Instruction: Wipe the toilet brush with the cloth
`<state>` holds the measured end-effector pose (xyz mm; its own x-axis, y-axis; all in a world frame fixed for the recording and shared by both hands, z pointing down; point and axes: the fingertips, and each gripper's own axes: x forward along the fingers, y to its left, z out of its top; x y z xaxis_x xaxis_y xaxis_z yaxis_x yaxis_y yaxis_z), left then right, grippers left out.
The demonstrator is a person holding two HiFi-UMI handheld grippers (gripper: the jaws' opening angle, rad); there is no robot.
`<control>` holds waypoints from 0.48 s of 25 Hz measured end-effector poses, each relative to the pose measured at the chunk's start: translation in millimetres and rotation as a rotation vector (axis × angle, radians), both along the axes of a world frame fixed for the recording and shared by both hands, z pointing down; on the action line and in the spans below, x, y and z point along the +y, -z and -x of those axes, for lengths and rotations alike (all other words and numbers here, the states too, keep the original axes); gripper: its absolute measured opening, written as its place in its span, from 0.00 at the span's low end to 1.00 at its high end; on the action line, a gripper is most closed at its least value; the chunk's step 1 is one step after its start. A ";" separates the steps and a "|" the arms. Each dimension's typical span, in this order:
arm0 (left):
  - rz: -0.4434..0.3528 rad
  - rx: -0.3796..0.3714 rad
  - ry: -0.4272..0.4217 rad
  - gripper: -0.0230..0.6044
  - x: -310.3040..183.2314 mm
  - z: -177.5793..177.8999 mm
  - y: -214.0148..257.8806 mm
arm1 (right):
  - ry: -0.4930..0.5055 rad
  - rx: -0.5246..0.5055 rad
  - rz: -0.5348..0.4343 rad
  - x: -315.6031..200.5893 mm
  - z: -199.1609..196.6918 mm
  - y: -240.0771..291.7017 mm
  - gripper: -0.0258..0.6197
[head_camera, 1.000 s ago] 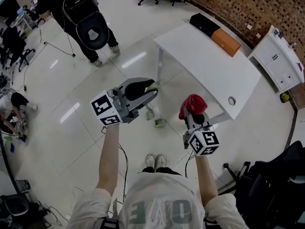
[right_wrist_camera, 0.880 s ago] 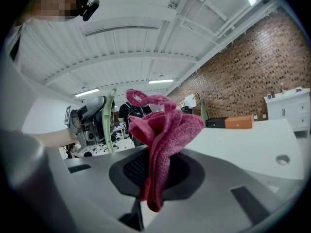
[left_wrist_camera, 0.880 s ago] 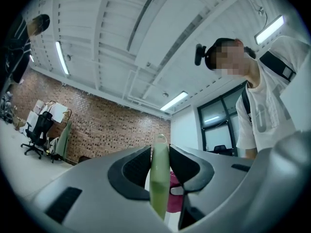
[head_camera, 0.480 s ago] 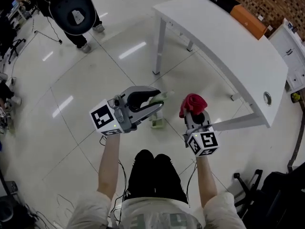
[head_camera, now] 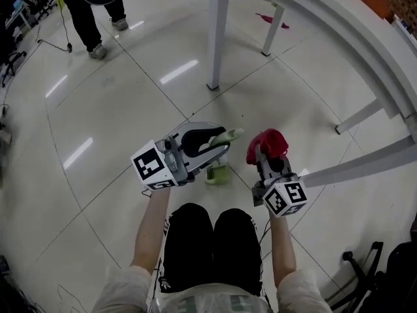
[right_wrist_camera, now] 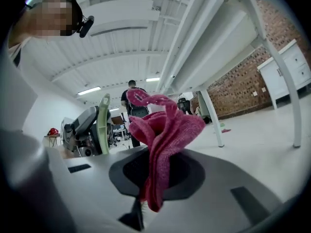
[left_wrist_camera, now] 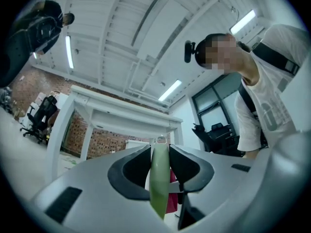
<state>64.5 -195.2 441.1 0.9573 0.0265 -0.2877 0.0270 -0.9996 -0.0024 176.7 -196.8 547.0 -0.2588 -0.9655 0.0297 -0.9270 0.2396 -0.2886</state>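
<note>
Gripping a flat, pale green plastic brush (left_wrist_camera: 159,178) by its handle, the left tongs (head_camera: 216,145) are nearly closed, dark pads pressed on both faces of the smooth strip, whose ringed end pokes out past the tips toward 1 o'clock. A blocky green piece (head_camera: 218,173) shows just under those tongs; whether it touches the floor cannot be told. Beside them at 3 o'clock, apart from the brush, the right tongs (head_camera: 266,155) are clamped on a soft, nubby red cloth (head_camera: 268,141), bunched into folds that bulge above the pads. Below lies a glossy pale tiled floor (head_camera: 98,129) with thin dark seams and streaks of reflected light. A white table's square leg (head_camera: 217,31) stands at 12 o'clock, and its curved edge and angled rails sweep from 1 to 3 o'clock, closing in that side. Floor lies open from 8 to 11 o'clock, where a standing person (head_camera: 88,15) is well apart. Black-clad knees (head_camera: 208,237) sit at 6 o'clock, just behind both tongs.
</note>
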 end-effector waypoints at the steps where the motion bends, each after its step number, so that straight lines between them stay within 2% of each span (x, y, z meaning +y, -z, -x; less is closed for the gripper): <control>1: 0.022 -0.005 0.012 0.23 -0.5 -2.3 -6.5 | -0.003 -0.001 0.023 4.3 -0.5 -6.8 0.09; 5: 0.041 0.004 -0.006 0.23 2.0 -6.7 -19.4 | -0.001 -0.009 0.032 8.2 -3.8 -18.8 0.09; 8: 0.031 -0.027 -0.021 0.23 7.8 -14.4 -35.5 | -0.015 -0.048 0.035 11.2 -8.1 -28.1 0.09; 12: 0.006 -0.037 -0.034 0.23 6.6 -24.6 -47.9 | 0.020 -0.027 0.039 11.2 -3.1 -38.0 0.09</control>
<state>89.0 -188.6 489.0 0.9658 0.0581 -0.2528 0.0613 -0.9981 0.0048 179.8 -185.6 585.0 -0.2793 -0.9583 0.0599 -0.9139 0.2462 -0.3229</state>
